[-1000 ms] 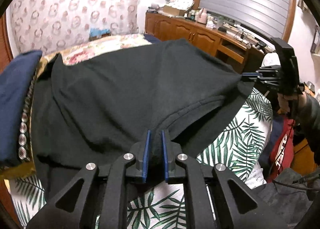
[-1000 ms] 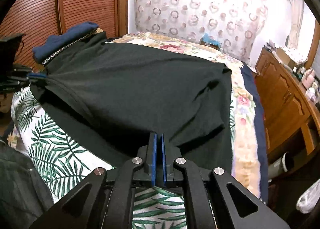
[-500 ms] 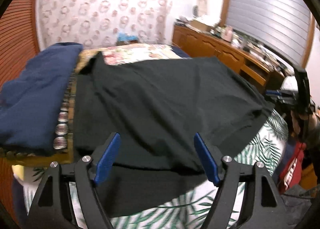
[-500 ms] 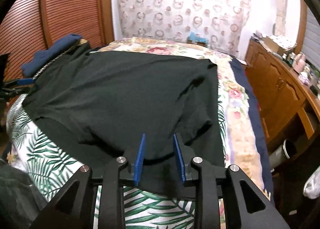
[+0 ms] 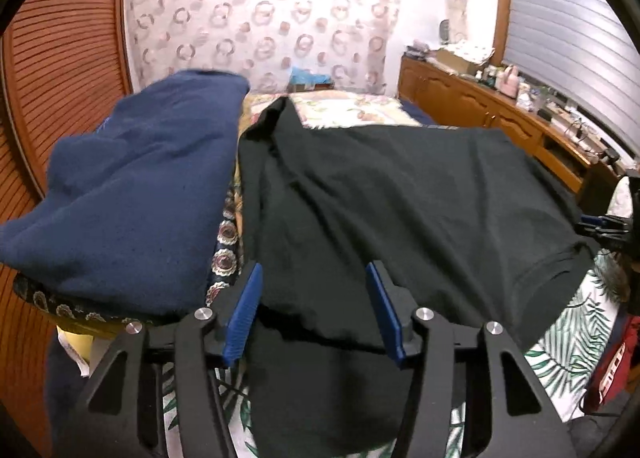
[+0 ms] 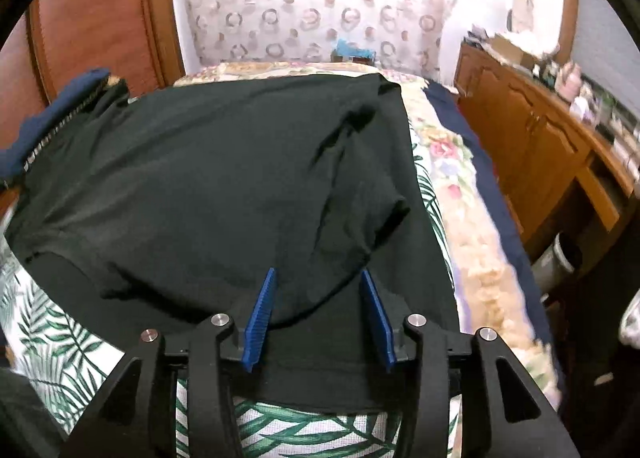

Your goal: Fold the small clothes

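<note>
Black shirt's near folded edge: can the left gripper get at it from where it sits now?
Probably yes. The left gripper is open, its jaws having just narrowed, with the black shirt lying flat right under and between them. Nothing covers that edge; the navy garment sits off to the side, clear of it.

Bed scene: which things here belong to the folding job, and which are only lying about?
For the job:
- black shirt, spread on the bed
- left gripper, open
- right gripper, open

Lying about:
- navy garment, beside the shirt
- leaf-print sheet
- wooden cabinet with clutter on top
- red bag
</note>
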A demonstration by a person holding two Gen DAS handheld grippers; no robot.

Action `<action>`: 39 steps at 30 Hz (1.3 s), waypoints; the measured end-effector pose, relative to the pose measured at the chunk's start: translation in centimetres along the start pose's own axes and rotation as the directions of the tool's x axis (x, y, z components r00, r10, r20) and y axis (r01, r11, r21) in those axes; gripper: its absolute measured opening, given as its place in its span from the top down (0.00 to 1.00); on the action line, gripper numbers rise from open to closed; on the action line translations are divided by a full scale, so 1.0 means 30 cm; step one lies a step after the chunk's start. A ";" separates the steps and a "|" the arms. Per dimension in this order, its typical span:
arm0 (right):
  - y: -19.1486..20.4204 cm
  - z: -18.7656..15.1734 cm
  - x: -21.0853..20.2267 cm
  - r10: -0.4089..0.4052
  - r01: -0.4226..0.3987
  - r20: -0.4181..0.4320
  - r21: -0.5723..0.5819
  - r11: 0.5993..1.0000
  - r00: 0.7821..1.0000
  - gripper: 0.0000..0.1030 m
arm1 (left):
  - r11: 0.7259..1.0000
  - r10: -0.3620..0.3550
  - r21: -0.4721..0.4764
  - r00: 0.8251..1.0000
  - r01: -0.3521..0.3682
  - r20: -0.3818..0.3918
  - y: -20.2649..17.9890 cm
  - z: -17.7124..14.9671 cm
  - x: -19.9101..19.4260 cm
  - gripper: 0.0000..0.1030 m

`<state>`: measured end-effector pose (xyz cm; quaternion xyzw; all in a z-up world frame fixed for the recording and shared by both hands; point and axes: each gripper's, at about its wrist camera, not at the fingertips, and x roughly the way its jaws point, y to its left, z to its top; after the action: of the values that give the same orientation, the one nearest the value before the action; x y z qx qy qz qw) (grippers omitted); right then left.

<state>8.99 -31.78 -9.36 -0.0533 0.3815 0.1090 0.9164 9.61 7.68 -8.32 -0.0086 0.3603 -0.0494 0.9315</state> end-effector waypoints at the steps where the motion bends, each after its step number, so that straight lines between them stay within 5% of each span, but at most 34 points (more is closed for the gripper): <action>1: -0.003 -0.001 -0.003 0.008 -0.008 0.003 0.007 1.000 1.000 0.54 | 1.000 0.009 0.001 1.000 -0.009 -0.005 0.006 -0.005 0.006 0.48; 6: 0.005 -0.005 -0.008 -0.003 0.003 0.005 -0.004 1.000 1.000 0.54 | 0.999 0.047 0.020 0.999 -0.046 -0.027 -0.003 -0.020 0.037 0.50; 13: -0.005 0.000 -0.003 0.000 0.000 0.006 -0.004 1.000 1.000 0.53 | 0.996 0.084 0.041 0.995 -0.082 -0.058 0.006 -0.004 0.071 0.92; 16: -0.008 -0.001 -0.003 0.001 -0.001 0.007 -0.005 1.000 1.000 0.53 | 0.994 0.096 0.052 0.995 -0.094 -0.029 0.012 -0.007 0.048 0.96; 22: -0.006 0.003 -0.004 0.001 -0.001 0.006 -0.008 1.000 1.000 0.53 | 0.997 0.079 -0.004 0.995 -0.079 0.062 0.012 -0.014 -0.100 0.96; 33: -0.007 0.003 -0.006 0.001 -0.001 0.006 -0.009 1.000 1.000 0.52 | 0.996 0.059 -0.073 0.998 -0.058 0.019 0.036 -0.067 -0.104 0.95; 35: -0.007 0.003 -0.006 0.002 -0.001 0.006 -0.009 1.000 1.000 0.52 | 0.995 0.062 -0.073 0.998 -0.061 0.014 0.038 -0.066 -0.105 0.83; 37: -0.007 0.003 -0.006 0.002 -0.002 0.006 -0.010 1.000 1.000 0.52 | 0.995 0.062 -0.076 0.998 -0.061 0.014 0.045 -0.066 -0.103 0.56; 39: -0.007 0.003 -0.006 0.002 -0.002 0.006 -0.010 1.000 1.000 0.52 | 0.995 0.052 -0.088 0.999 -0.050 0.012 0.051 -0.078 -0.099 0.53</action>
<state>8.98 -32.00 -9.16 -0.0572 0.3781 0.1119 0.9172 5.97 9.53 -8.14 -0.0407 0.3557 -0.0096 0.9337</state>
